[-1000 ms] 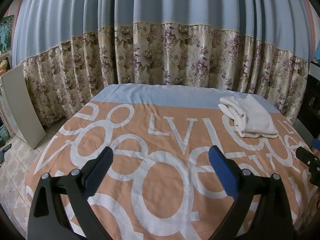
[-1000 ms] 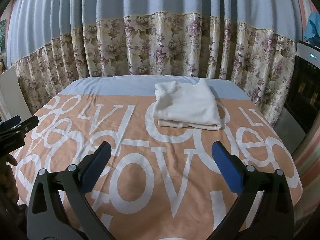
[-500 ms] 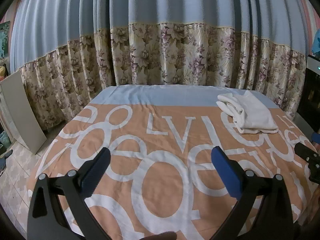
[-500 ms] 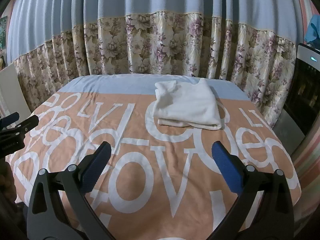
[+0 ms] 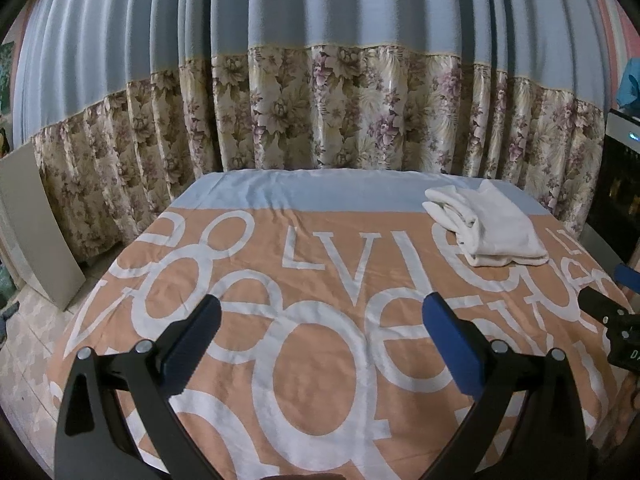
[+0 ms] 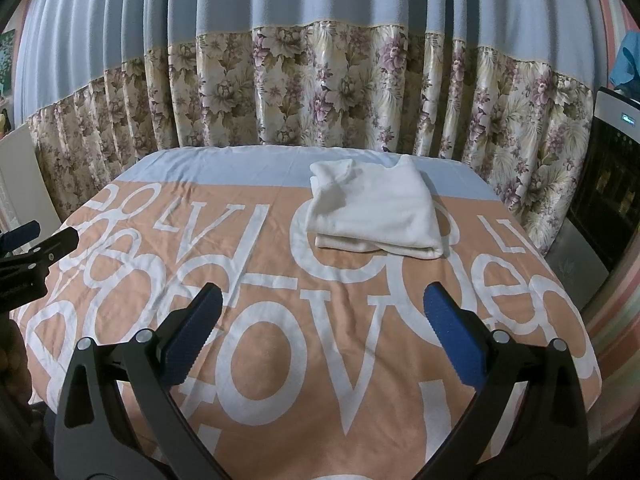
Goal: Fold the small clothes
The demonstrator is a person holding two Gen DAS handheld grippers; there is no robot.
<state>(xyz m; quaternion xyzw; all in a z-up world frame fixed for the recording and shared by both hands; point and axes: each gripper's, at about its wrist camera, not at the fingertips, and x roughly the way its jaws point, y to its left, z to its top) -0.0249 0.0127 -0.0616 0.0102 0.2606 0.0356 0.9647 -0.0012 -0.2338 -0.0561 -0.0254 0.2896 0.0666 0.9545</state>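
A white garment (image 6: pixel 376 212) lies folded in a compact stack on the far right part of the table; it also shows in the left wrist view (image 5: pixel 488 224). My left gripper (image 5: pixel 320 320) is open and empty, held above the near middle of the table, well short and left of the garment. My right gripper (image 6: pixel 322 308) is open and empty, above the near part of the table, short of the garment. The right gripper's tips show at the right edge of the left wrist view (image 5: pixel 612 308); the left gripper's tips show at the left edge of the right wrist view (image 6: pixel 36 248).
The table is covered by an orange cloth with large white letters (image 5: pixel 320 280) and a pale blue far band. A blue and floral curtain (image 5: pixel 320 100) hangs behind. A pale board (image 5: pixel 36 224) leans at the left. A dark appliance (image 6: pixel 608 200) stands at the right.
Both grippers have drawn back and risen slightly, staying open and empty. The folded garment has not moved.
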